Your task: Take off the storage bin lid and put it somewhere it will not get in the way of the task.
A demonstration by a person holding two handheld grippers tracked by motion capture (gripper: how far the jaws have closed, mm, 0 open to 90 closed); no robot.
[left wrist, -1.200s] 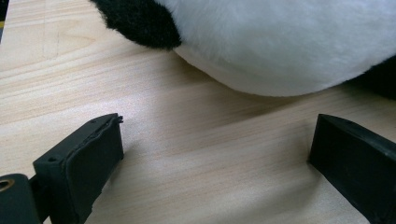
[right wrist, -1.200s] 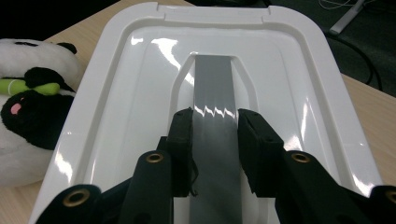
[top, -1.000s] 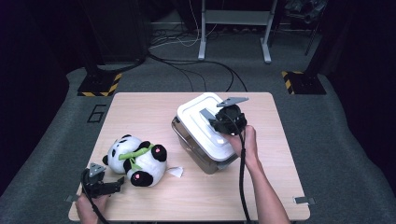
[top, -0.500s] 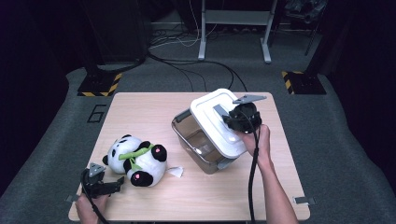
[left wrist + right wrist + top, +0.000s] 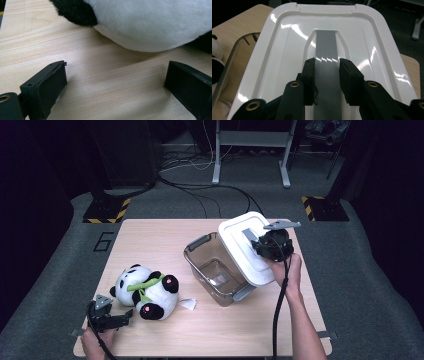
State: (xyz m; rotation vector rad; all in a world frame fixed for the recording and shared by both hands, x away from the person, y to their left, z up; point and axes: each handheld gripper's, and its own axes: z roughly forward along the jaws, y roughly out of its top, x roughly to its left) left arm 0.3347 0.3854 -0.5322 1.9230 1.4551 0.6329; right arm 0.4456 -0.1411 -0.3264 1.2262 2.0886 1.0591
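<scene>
The right gripper (image 5: 327, 68) is clamped on the grey handle (image 5: 325, 47) of the white lid (image 5: 246, 247), which is off its seat and covers just the right part of the clear box (image 5: 216, 270). So the box looks open (or nearly). The toy panda (image 5: 146, 292) lies on the table (image 5: 150, 237) well left of the box, not yet inside. The left gripper (image 5: 115, 82) rests just beside the panda, jaws apart and empty.
</scene>
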